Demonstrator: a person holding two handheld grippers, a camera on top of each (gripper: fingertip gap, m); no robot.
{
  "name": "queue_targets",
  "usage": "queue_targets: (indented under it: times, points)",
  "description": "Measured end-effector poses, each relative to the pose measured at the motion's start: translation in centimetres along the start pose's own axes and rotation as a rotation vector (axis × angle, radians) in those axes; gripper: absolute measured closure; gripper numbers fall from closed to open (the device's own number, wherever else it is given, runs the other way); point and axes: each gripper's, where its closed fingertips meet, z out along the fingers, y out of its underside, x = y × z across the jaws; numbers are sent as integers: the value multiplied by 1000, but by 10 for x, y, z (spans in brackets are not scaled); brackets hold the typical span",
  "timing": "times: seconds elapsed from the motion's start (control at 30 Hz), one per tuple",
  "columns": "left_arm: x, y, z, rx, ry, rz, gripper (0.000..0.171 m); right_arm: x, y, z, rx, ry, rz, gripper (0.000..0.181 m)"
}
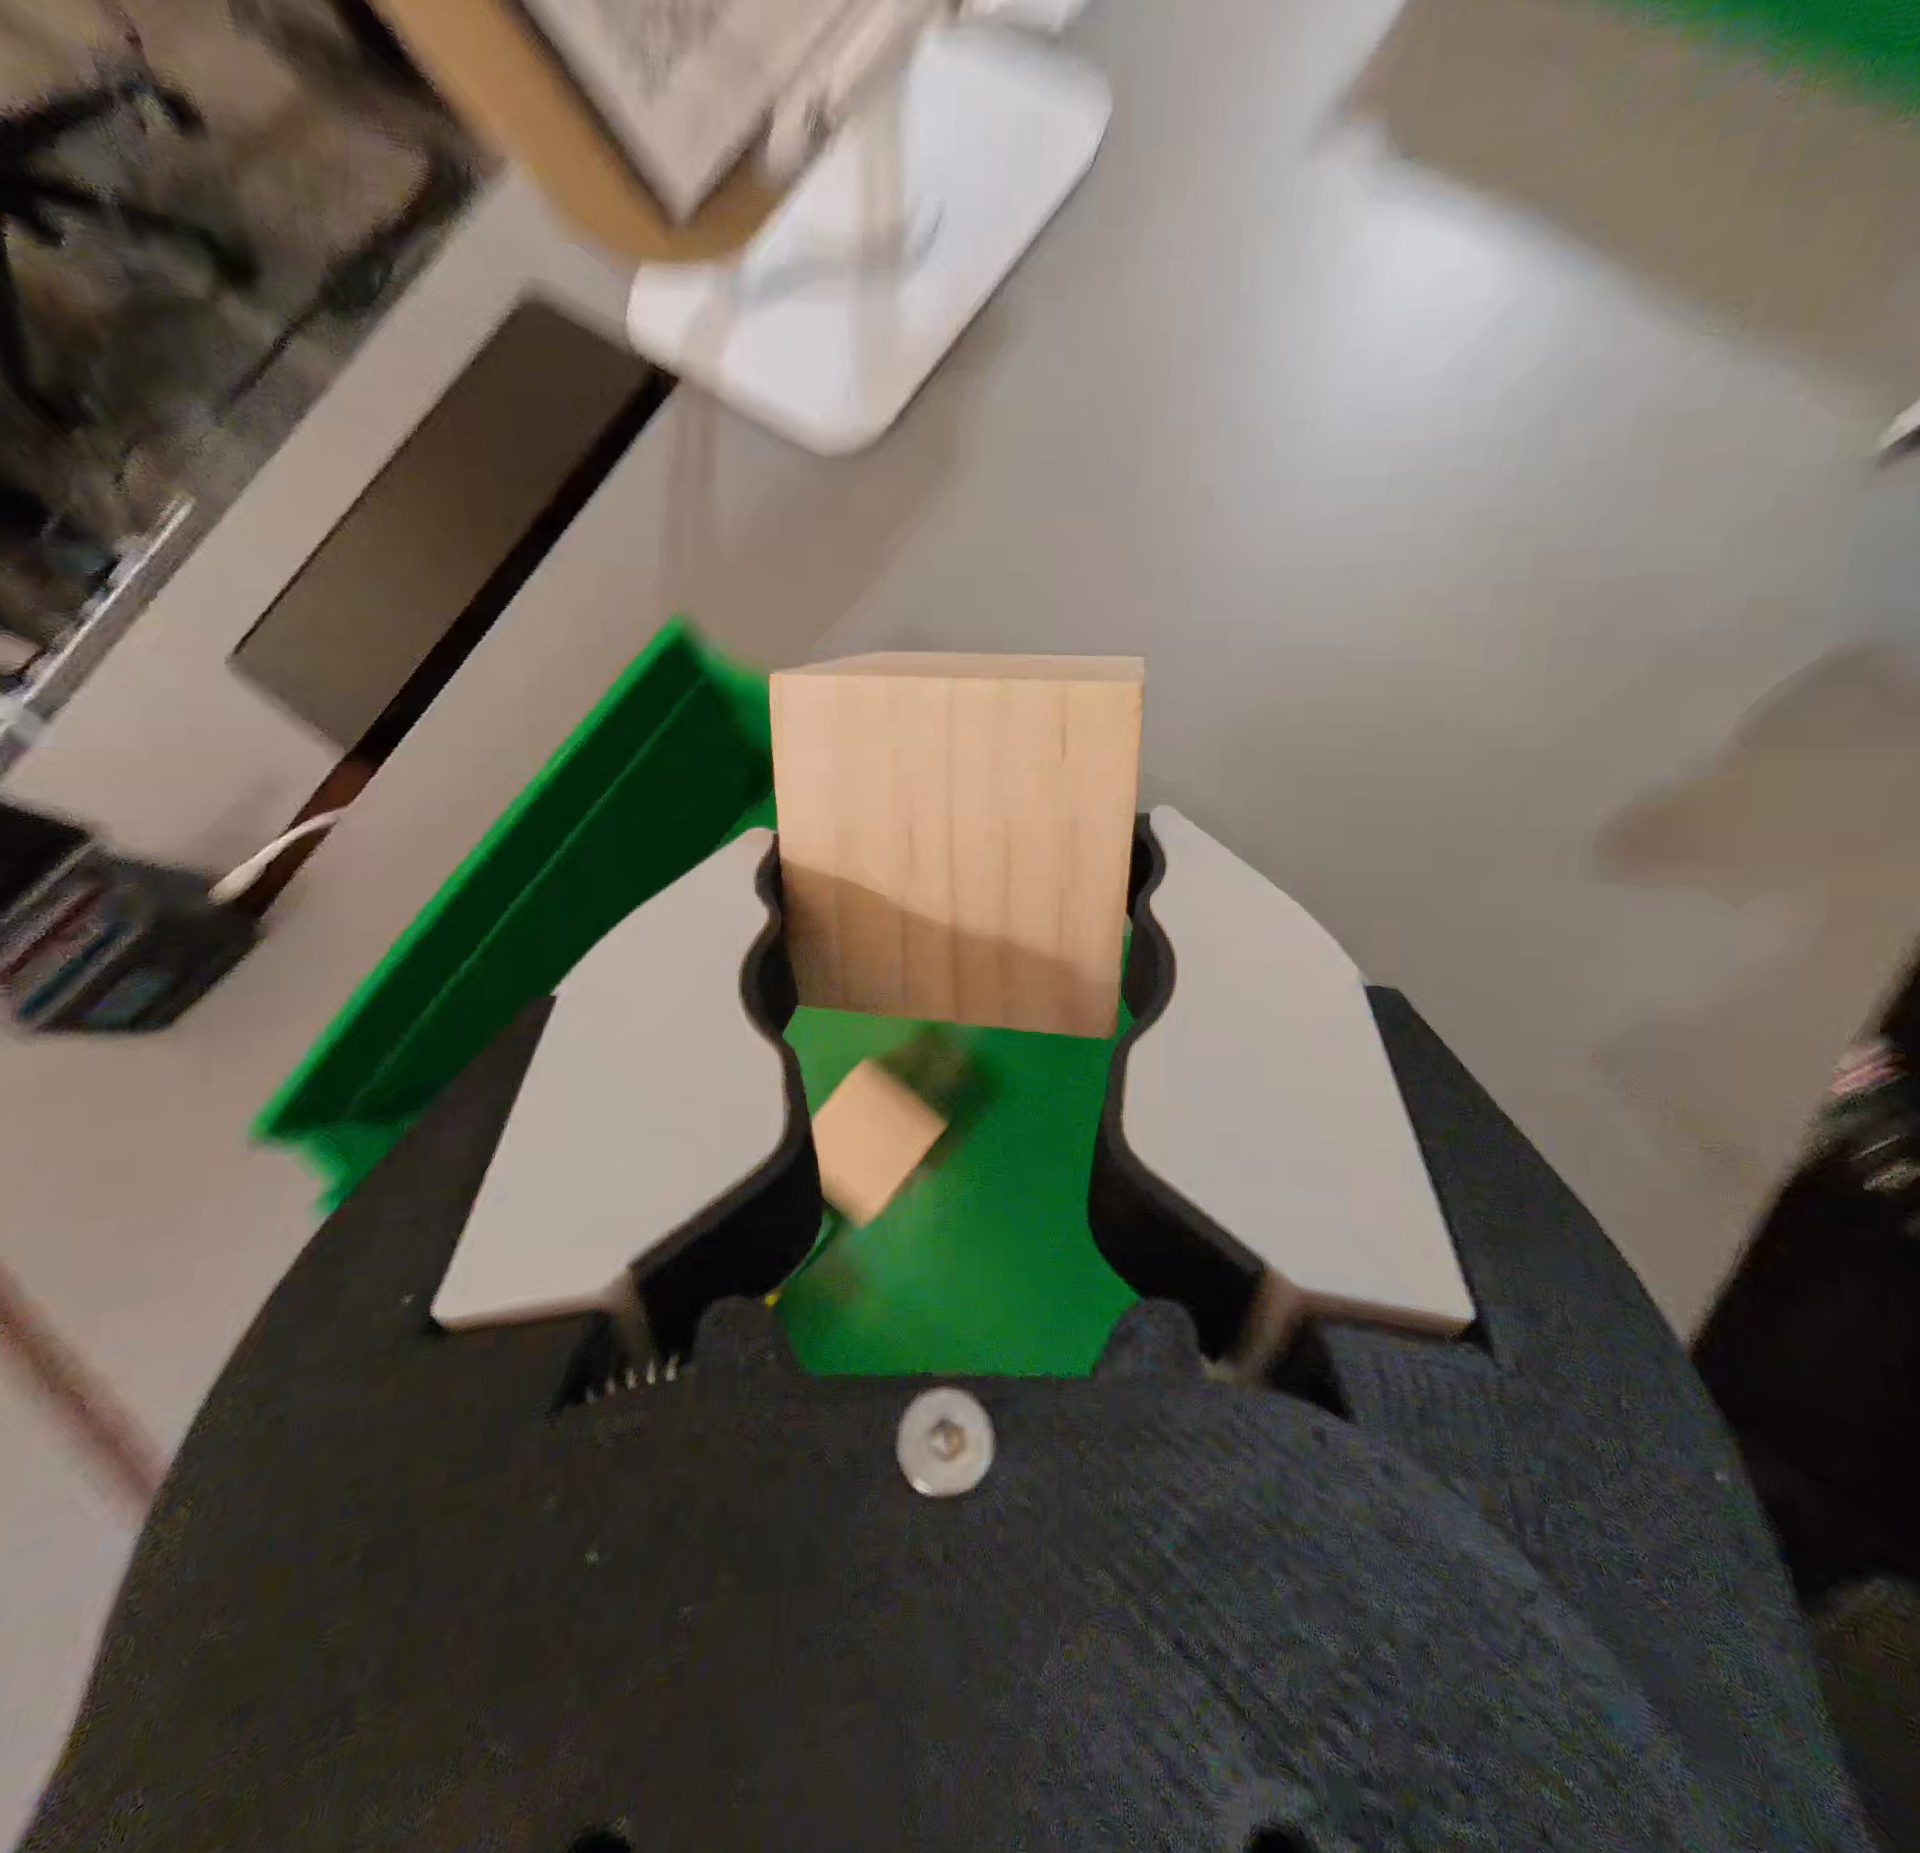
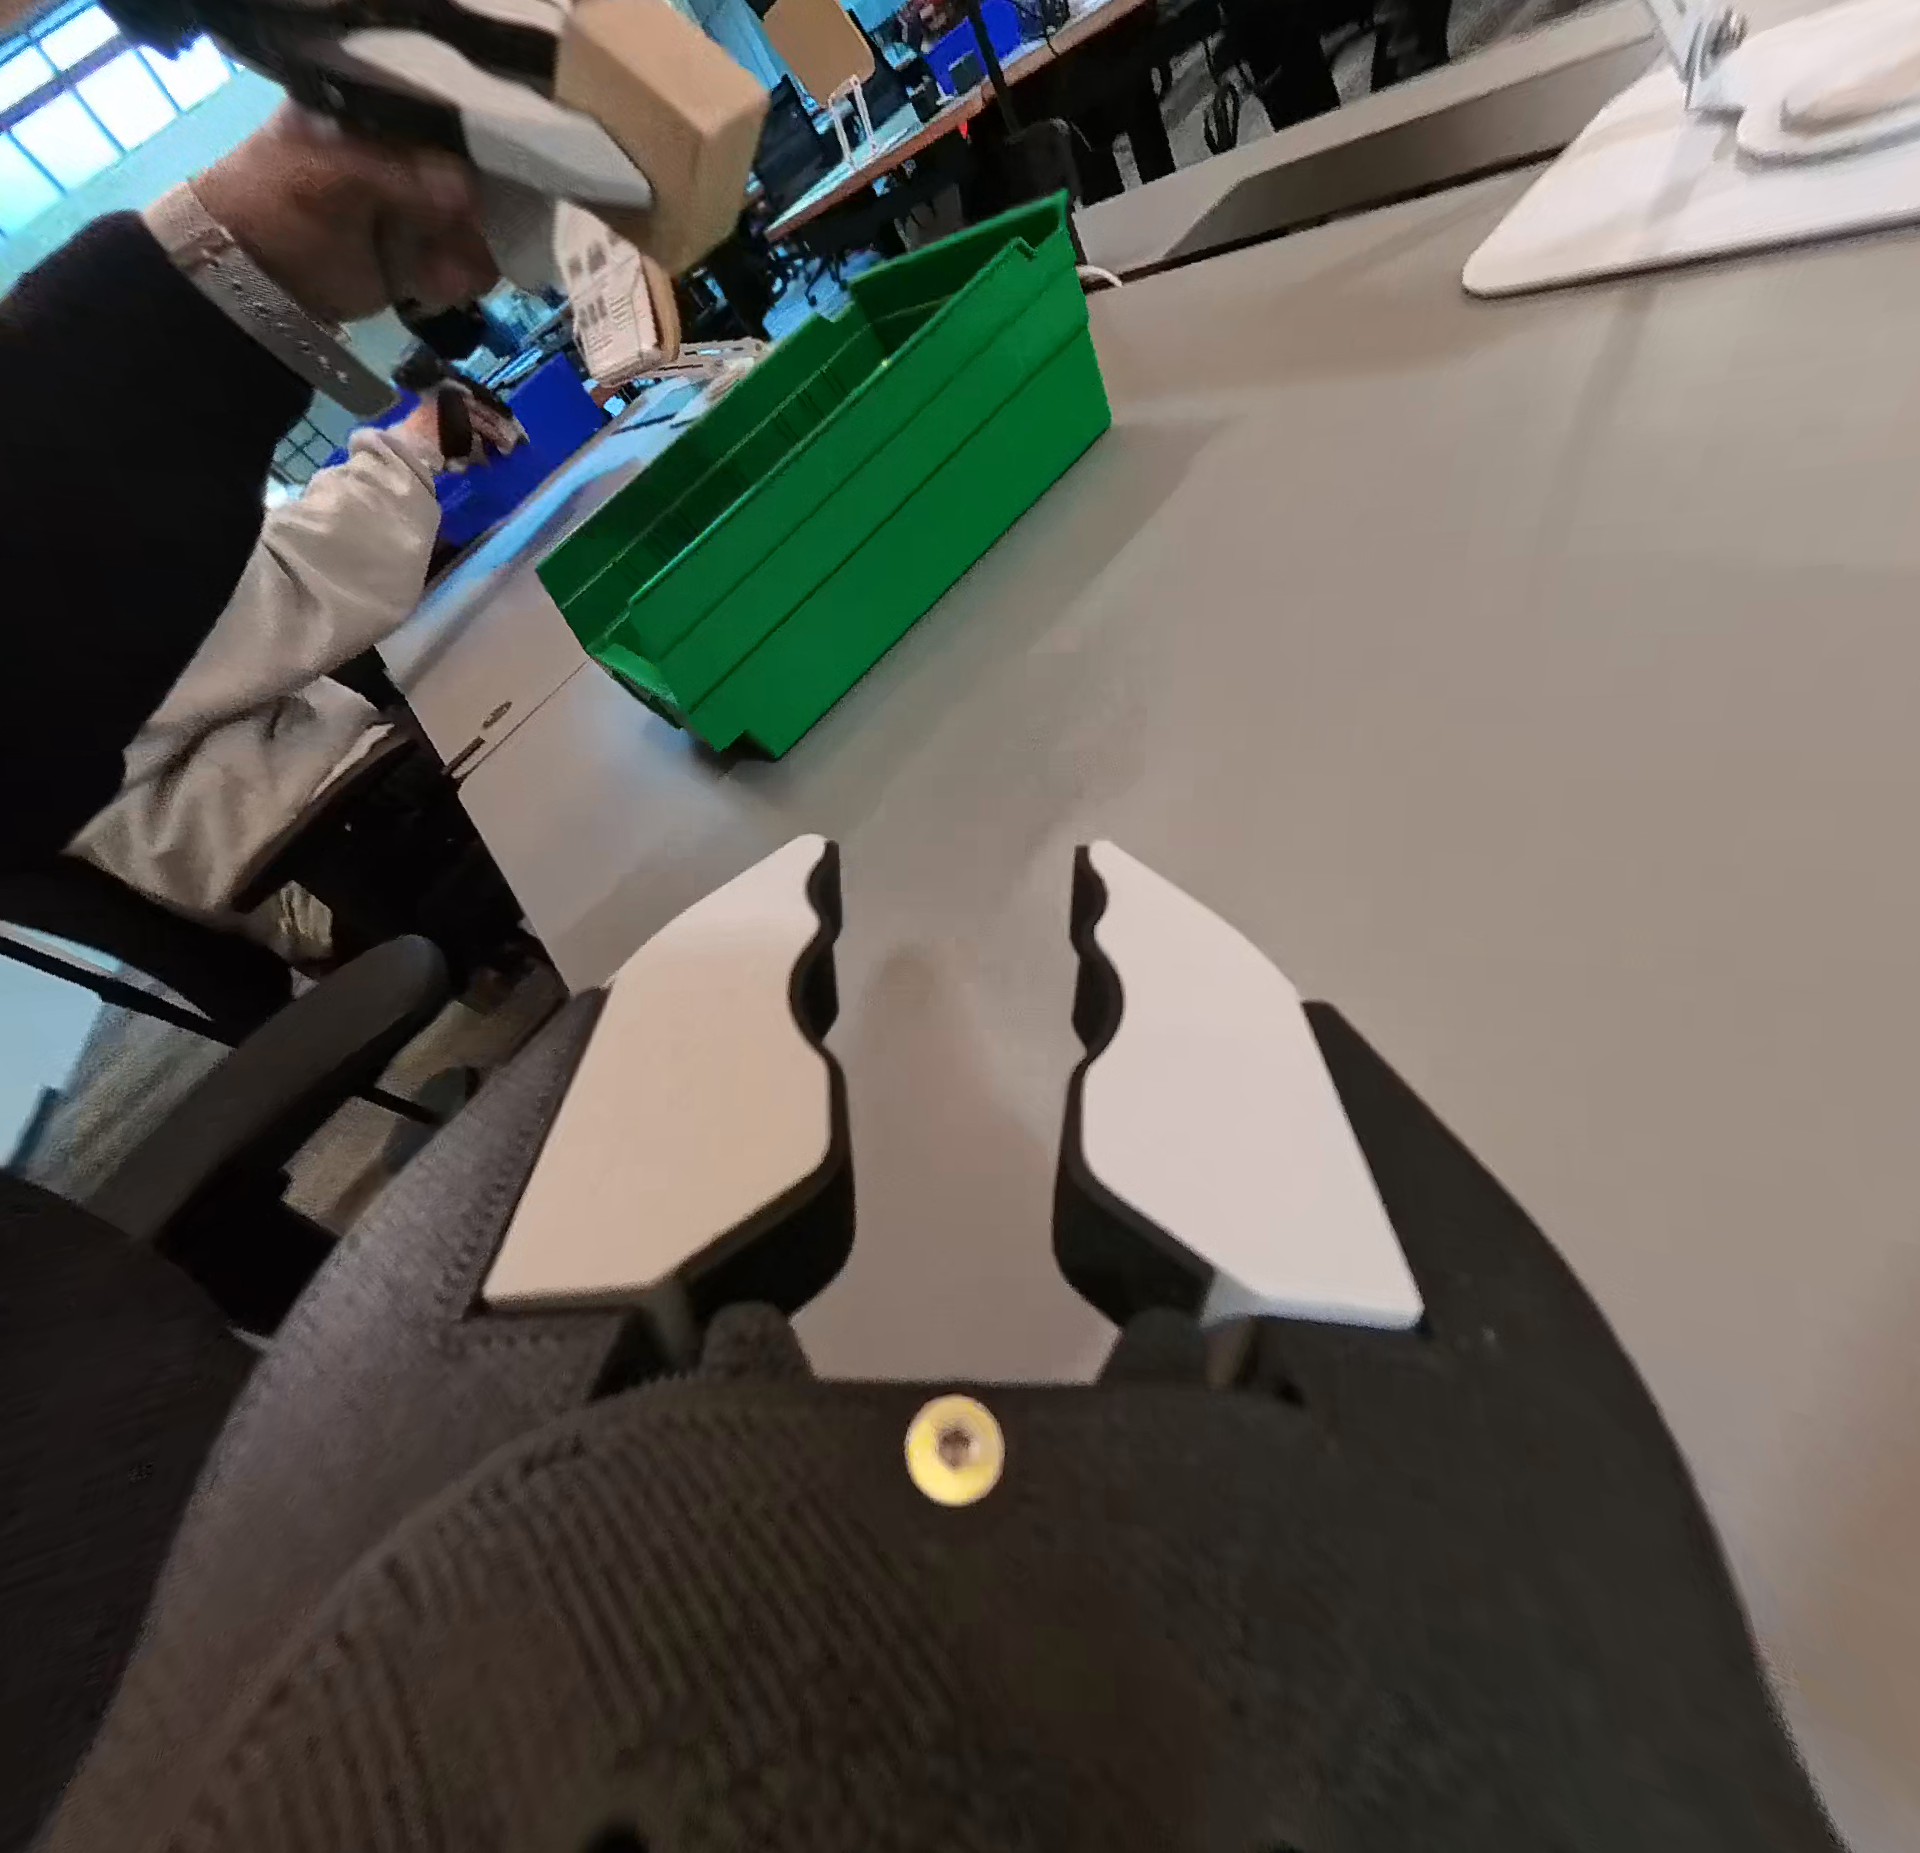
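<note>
My left gripper (image 1: 956, 847) is shut on a pale wooden cube (image 1: 956, 827) and holds it in the air above a green plastic bin (image 1: 540, 920). A second, smaller-looking wooden cube (image 1: 878, 1138) lies on the bin's floor below, blurred. In the right wrist view the left gripper with its cube (image 2: 665, 130) hangs high over the green bin (image 2: 852, 536), held by a hand. My right gripper (image 2: 951, 868) is open and empty, low over the grey table (image 2: 1455, 764), well short of the bin.
A white monitor-stand base (image 1: 883, 276) stands on the table beyond the bin; it also shows at the right wrist view's top right (image 2: 1683, 193). A dark cable slot (image 1: 447, 525) cuts the table at left. A person in a pale sleeve (image 2: 291, 608) and an office chair (image 2: 260, 1076) are beside the table's left edge.
</note>
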Motion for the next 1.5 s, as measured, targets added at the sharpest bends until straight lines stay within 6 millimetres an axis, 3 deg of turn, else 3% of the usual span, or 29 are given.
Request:
queue_targets:
  times: [0.13,0.2,0.27,0.37,0.43,0.5,0.57,0.73,0.83,1.0,1.5]
  points:
    - [92,-62,-13,344,237,-208,108,-9,-19,-12,66,-47,-113,134]
    - [137,-81,-7,462,343,-297,109,-17,-30,-20,125,-119,-93,131]
    - [178,-88,10,522,434,-357,108,-24,-42,-29,196,-206,-33,128]
    - [236,-78,49,546,566,-429,108,-27,-55,-40,275,-308,59,120]
    - [258,-67,72,583,592,-498,108,-27,-56,-42,279,-342,106,113]
    - [265,-57,83,627,612,-620,109,-26,-51,-38,258,-346,125,110]
    - [266,-56,80,646,680,-684,109,-30,-42,-32,222,-353,126,109]
    - [275,-48,78,636,752,-586,109,-41,-27,-17,153,-383,139,109]
    - [271,-42,87,631,687,-557,109,-44,-26,-15,153,-423,193,113]
    - [277,-39,92,606,737,-571,109,-41,-28,-17,163,-458,287,116]
    - [297,-39,97,588,788,-542,109,-37,-18,-15,76,-419,208,128]
